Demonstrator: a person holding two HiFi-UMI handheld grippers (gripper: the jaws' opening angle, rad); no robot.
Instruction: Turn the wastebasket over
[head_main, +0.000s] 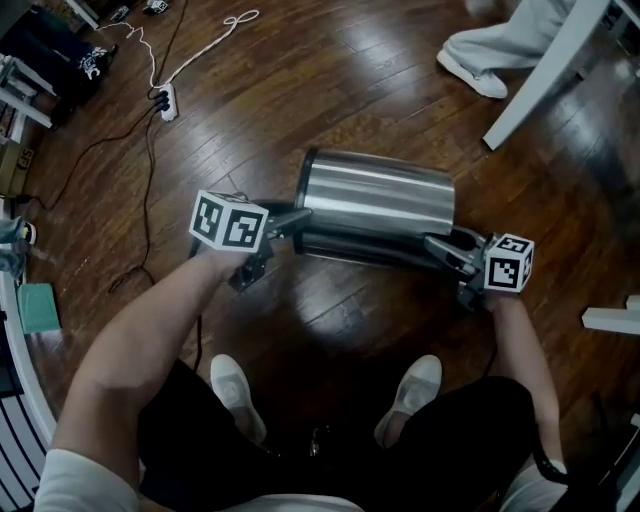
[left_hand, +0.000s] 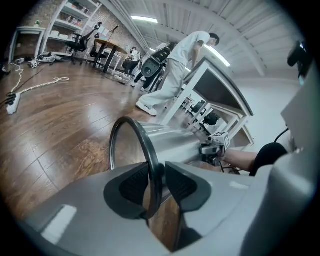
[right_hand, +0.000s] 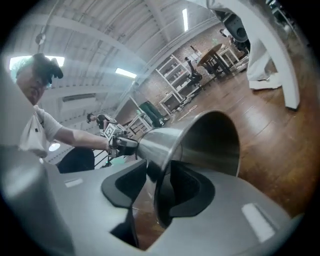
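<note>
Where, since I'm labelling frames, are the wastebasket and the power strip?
wastebasket (head_main: 375, 203): head view, its steel side.
power strip (head_main: 168, 102): head view, its white body.

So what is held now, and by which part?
Left gripper clamps the wastebasket by its black rim; right gripper straddles the other edge, open.

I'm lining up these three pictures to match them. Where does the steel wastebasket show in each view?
Head view: the wastebasket lies on its side at the centre.
Left gripper view: lower centre, black-ringed end nearest the camera, body running off to the right.
Right gripper view: centre, dark open end towards the camera.
Shared landmark: the slanted white table leg beyond it, upper right in the head view and right gripper view, centre in the left gripper view.
</note>
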